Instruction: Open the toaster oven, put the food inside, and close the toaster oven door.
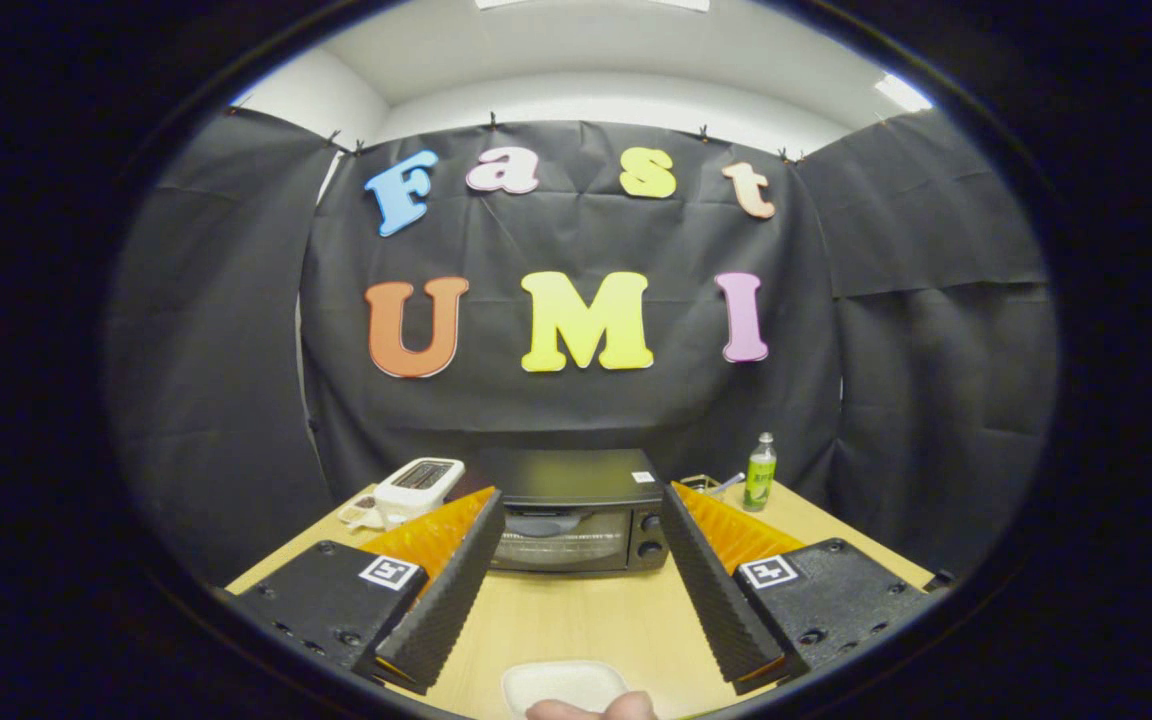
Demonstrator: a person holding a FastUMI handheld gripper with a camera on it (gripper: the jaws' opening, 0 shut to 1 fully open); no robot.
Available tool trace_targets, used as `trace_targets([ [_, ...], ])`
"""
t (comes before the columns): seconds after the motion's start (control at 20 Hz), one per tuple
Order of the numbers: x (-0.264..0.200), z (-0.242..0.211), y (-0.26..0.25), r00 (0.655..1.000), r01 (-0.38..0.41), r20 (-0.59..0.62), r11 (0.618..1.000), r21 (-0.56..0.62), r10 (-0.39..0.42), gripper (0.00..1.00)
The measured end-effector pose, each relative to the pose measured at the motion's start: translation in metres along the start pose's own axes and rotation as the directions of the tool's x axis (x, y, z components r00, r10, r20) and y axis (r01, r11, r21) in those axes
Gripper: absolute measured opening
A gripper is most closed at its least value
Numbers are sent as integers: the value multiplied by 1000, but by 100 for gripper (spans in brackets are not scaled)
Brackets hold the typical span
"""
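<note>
A black toaster oven (576,515) stands on the wooden table (576,620) against the back cloth, door closed, knobs on its right side. It lies beyond my fingertips, centred between them. My gripper (581,500) is open, fingers spread wide with nothing between them. Near me, between the finger bases, a white plate (561,685) lies on the table with a pale piece of food (591,708) at its near rim, only partly seen.
A white pop-up toaster (420,484) sits left of the oven, with small items (361,513) beside it. A green bottle (760,473) stands right of the oven near some small clutter (711,486). Black cloth walls close in the table on three sides.
</note>
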State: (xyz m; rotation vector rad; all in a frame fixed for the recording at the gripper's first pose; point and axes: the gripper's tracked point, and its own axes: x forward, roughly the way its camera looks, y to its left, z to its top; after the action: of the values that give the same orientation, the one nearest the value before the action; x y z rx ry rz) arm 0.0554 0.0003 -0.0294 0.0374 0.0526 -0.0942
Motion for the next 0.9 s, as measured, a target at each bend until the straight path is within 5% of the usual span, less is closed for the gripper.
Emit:
trace_targets([
  [0.45, -44, -46, 12, 999, 35, -42, 999, 2, -35, 100],
  [0.9, -81, -17, 15, 993, 98, 70, 995, -31, -95, 100],
])
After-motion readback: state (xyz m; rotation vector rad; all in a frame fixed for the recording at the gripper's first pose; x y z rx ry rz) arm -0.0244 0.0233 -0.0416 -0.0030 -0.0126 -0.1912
